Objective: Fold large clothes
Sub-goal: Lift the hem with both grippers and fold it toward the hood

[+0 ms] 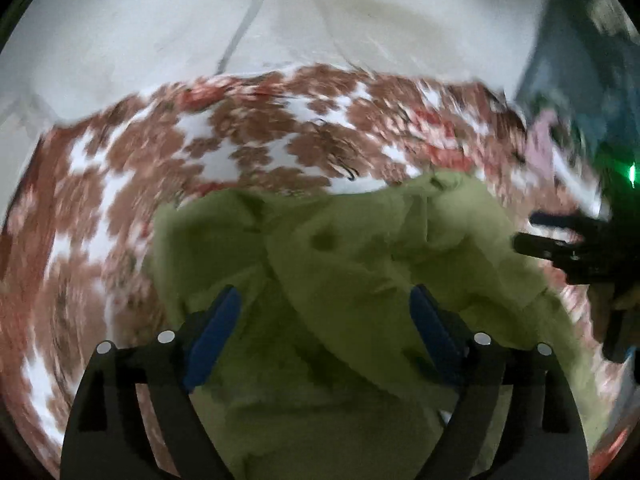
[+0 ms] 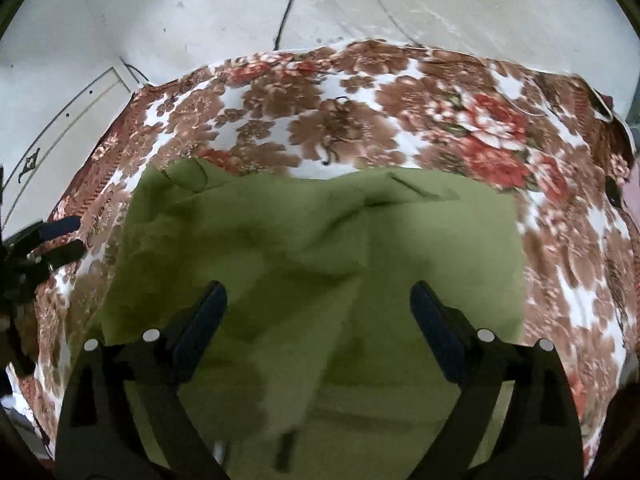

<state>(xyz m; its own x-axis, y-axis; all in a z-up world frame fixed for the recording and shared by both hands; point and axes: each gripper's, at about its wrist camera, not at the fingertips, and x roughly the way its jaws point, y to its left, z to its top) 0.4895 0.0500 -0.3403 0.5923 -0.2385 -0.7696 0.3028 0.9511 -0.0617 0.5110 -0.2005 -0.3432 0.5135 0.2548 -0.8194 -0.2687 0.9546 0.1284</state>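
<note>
1. Our green garment (image 2: 320, 248) lies rumpled on the floral bedspread (image 2: 360, 120), near side, right under both tools.
2. Left tool (image 1: 325, 304) and right tool (image 2: 318, 300) are both released, spread wide above the cloth, gripping nothing.
3. Risk: layers overlap, so we might pinch two at once and drag the bunch.
4. We could also snag the bedspread underneath.

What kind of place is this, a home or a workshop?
Probably a home, perhaps a bedroom. A crumpled olive-green cloth garment lies on a brown and red floral bedsheet-like cover, which seems to cover a bed or a low table. Behind it is a plain whitish wall with a thin dark cable.
</note>
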